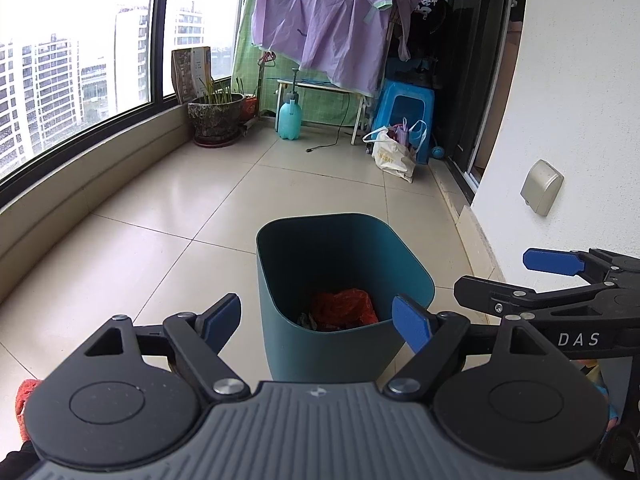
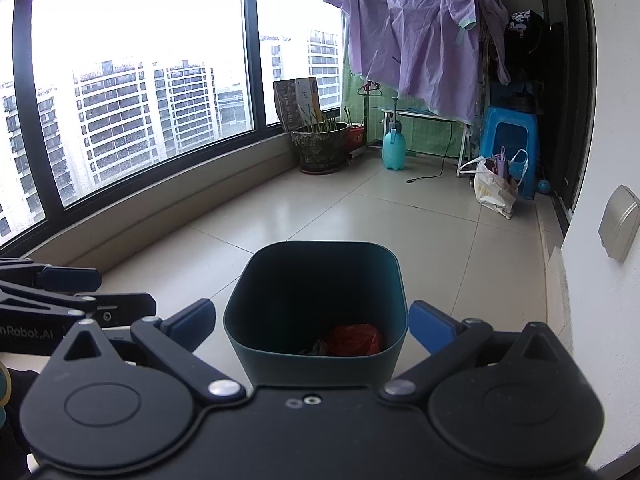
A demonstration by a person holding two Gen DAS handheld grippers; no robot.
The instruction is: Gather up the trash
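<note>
A teal trash bin (image 1: 280,336) stands on the tiled floor just ahead of both grippers; it also shows in the right wrist view (image 2: 256,344). Inside it lie a crumpled red wrapper (image 1: 346,306) and some grey scraps; the wrapper shows in the right wrist view too (image 2: 354,339). My left gripper (image 1: 316,322) is open and empty, its pads spread either side of the bin's near rim. My right gripper (image 2: 314,326) is open and empty over the bin's near rim. The right gripper also shows at the right edge of the left wrist view (image 1: 516,276), open.
A curved window ledge (image 2: 168,208) runs along the left. A potted plant (image 1: 216,114), a blue spray bottle (image 1: 290,114), a blue stool (image 1: 404,112), a white shopping bag (image 1: 394,156) and a clothes rack with a purple garment (image 1: 320,20) stand at the far end. A white wall (image 1: 580,120) is right.
</note>
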